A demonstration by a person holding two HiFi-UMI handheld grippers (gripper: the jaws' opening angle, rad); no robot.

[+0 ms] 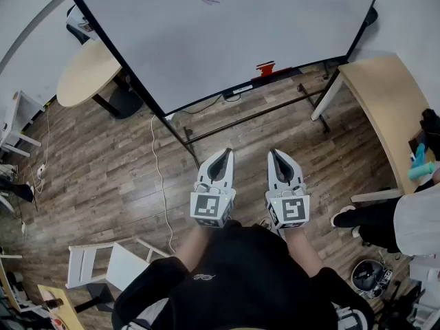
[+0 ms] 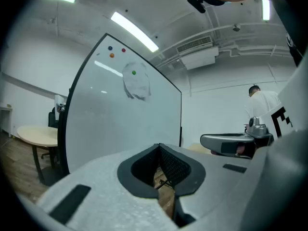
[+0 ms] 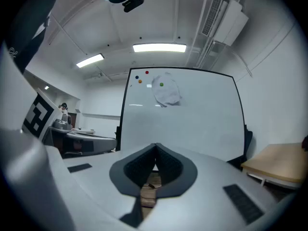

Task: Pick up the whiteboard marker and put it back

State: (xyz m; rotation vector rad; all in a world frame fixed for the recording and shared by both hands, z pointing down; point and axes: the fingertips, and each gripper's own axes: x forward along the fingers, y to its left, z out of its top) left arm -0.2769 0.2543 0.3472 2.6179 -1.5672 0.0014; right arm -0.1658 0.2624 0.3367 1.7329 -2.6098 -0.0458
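left gripper [image 1: 221,158] jaws together, empty, right gripper [image 1: 278,158] jaws together, empty

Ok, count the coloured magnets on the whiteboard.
4, near the top of the whiteboard: blue magnet, red magnet and orange magnet clustered at its left corner, green magnet beside them on the white cloth. The cloth may hide more.

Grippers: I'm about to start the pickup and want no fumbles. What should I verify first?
1. Left gripper empty: ok, jaws together on nothing.
2. Right gripper empty: ok, jaws together on nothing.
3. Jaws open for a grasp: not ok, both shut.
4. Whiteboard ahead of both grippers: ok.
5. Marker located: cannot tell; the red item at the board's lower edge is too small to identify.
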